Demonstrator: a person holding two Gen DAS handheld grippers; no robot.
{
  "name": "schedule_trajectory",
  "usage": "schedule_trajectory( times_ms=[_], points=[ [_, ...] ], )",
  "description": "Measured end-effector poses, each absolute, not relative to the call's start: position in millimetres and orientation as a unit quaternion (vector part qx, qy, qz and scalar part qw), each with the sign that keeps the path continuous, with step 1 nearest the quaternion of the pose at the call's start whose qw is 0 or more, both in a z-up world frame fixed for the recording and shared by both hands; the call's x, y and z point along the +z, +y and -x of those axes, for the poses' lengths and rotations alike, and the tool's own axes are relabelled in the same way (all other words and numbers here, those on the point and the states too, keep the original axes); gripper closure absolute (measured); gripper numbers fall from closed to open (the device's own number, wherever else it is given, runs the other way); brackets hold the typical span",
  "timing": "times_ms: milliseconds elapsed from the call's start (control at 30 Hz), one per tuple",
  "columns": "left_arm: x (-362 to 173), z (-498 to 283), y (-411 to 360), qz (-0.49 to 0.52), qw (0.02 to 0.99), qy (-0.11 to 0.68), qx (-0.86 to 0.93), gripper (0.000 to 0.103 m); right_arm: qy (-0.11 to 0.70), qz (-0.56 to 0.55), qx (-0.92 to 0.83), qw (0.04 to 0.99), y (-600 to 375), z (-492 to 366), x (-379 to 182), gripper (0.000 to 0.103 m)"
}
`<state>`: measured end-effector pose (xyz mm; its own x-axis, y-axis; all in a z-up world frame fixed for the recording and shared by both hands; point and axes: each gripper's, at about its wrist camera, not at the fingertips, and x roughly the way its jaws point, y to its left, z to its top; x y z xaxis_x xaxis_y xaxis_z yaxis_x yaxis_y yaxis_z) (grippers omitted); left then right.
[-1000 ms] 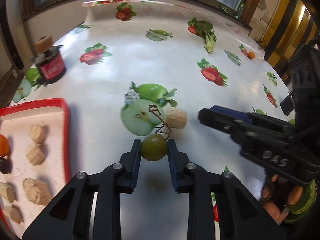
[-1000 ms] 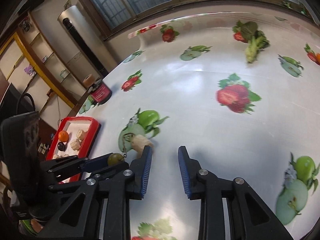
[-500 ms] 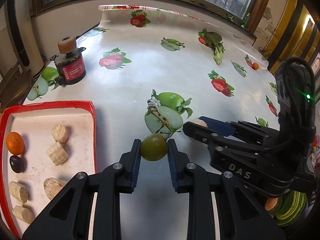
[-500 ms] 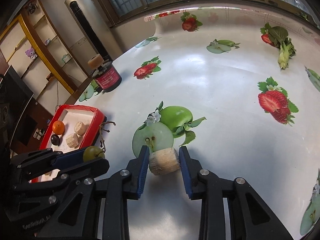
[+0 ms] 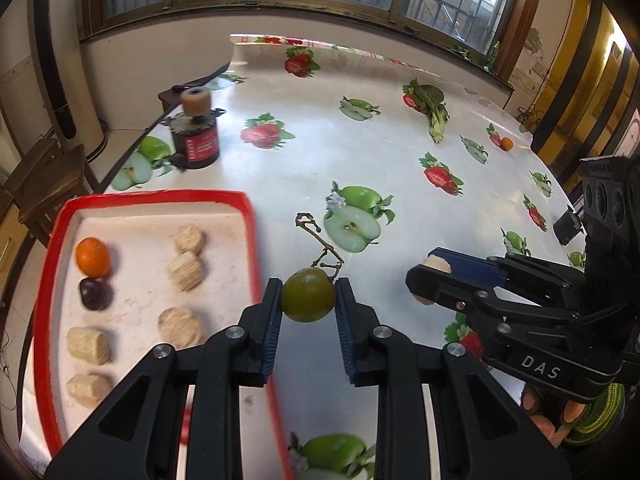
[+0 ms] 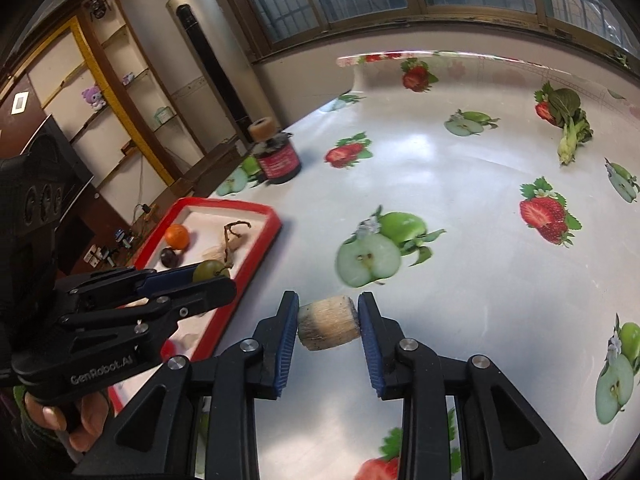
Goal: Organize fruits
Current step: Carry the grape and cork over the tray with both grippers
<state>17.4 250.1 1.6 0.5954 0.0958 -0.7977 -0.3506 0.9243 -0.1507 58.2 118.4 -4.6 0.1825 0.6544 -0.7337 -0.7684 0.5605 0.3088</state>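
my left gripper (image 5: 308, 295) is clamped on a green grape (image 5: 308, 294), both blue pads pressed to its sides, with a bare brown stem (image 5: 318, 240) rising from the fruit toward 12 o'clock. the grape hangs off the table (image 5: 360, 160), just past the right rim of the red tray (image 5: 250, 240), which fills the view from 8 to 10 o'clock. in the tray lie an orange (image 5: 93, 256) and a dark grape (image 5: 96, 294) touching it on the near side, plus six pale cork-like pieces (image 5: 184, 270) in two loose columns. at 10 o'clock beyond the tray stands a dark jar (image 5: 196, 140) with a red label and a tan roll on its lid.

my right gripper (image 6: 328, 322) is closed partway on a tan cork (image 6: 329, 322), held crosswise with an end against each pad, clear of the cloth. a printed halved apple (image 6: 368, 258) sits just beyond it at 12 o'clock. in the right wrist view the tray lies at 10 o'clock, and my left gripper reaches in from 9 o'clock with the grape over the tray's near end; the orange and dark grape show behind it. in the left wrist view the right gripper comes in from 3 o'clock, the cork's pale end showing at its tip, well to the right of the green grape. a small orange fruit (image 5: 507, 143) rests far off at 2 o'clock.
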Motion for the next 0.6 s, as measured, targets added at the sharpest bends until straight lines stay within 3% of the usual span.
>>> schedule_trajectory(
  times_ms=[600],
  points=[
    [4,76,268,0.153,0.88,0.415,0.171,0.08,0.432,0.078,0.526,0.728,147,22,7,0.072]
  ],
)
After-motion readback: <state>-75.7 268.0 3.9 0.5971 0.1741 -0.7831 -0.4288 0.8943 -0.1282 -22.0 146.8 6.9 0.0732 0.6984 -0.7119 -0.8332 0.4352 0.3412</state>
